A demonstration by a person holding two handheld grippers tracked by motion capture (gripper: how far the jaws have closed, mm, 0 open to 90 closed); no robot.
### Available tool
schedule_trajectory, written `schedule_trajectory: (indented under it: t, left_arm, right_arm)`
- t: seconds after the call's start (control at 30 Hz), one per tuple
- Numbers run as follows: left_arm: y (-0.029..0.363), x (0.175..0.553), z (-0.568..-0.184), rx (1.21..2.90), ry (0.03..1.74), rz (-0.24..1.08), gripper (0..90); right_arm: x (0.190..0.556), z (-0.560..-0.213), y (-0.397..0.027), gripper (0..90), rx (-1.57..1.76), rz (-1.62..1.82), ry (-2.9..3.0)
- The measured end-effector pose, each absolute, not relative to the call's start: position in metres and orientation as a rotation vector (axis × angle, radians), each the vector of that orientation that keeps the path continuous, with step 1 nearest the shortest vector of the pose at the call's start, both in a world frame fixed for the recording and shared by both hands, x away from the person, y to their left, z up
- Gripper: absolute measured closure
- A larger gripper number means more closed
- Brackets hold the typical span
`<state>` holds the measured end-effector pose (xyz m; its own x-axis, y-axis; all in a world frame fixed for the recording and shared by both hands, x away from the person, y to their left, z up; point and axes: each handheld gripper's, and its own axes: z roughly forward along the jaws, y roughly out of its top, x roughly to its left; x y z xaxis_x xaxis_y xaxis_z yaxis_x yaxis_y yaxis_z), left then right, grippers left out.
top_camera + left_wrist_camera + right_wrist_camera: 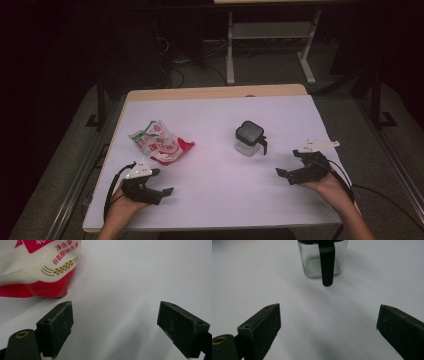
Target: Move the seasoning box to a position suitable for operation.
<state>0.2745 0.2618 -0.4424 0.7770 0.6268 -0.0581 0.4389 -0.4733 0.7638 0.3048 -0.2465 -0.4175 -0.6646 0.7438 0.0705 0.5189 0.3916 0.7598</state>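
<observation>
1. Presently both grippers rest spread and empty: left gripper [159, 183] just short of the bag [159, 142], right gripper [290, 166] facing the jar [249, 138].
2. Judged the approach step (nothing gripped); next calls for closing in on bag and jar handle [326, 262].

A white sheet [210, 120] was spread over the tabletop [215, 92], whose bare wooden edge was left showing at the far side. Beyond it, a white table frame [270, 47] and tangled cables [172, 55] were seen on grey carpet [280, 75].

Left tool [159, 182] jaws wide apart; right tool [289, 164] likewise, both low.
</observation>
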Motion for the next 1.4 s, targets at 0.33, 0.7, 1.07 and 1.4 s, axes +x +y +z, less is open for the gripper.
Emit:
schedule_trajectory:
  t: [0.33, 0.7, 1.07, 1.4]
  left_arm:
    - [0.260, 0.275, -0.442, 2.143, 0.780, 0.280, 13.1]
    - [0.261, 0.274, -0.442, 2.144, 0.780, 0.277, 13.2]
    - [0.260, 0.274, -0.441, 2.140, 0.775, 0.274, 13.2]
    - [0.260, 0.274, -0.442, 2.138, 0.778, 0.266, 13.2]
  right_arm:
    - [0.323, -0.397, -0.240, 4.6, 1.095, 1.112, 2.398]
    - [0.338, -0.374, -0.228, 4.6, 1.041, 1.087, 2.455]
    - [0.354, -0.359, -0.217, 4.7, 1.003, 1.046, 2.500]
    - [0.370, -0.351, -0.202, 4.7, 0.975, 1.019, 2.564]
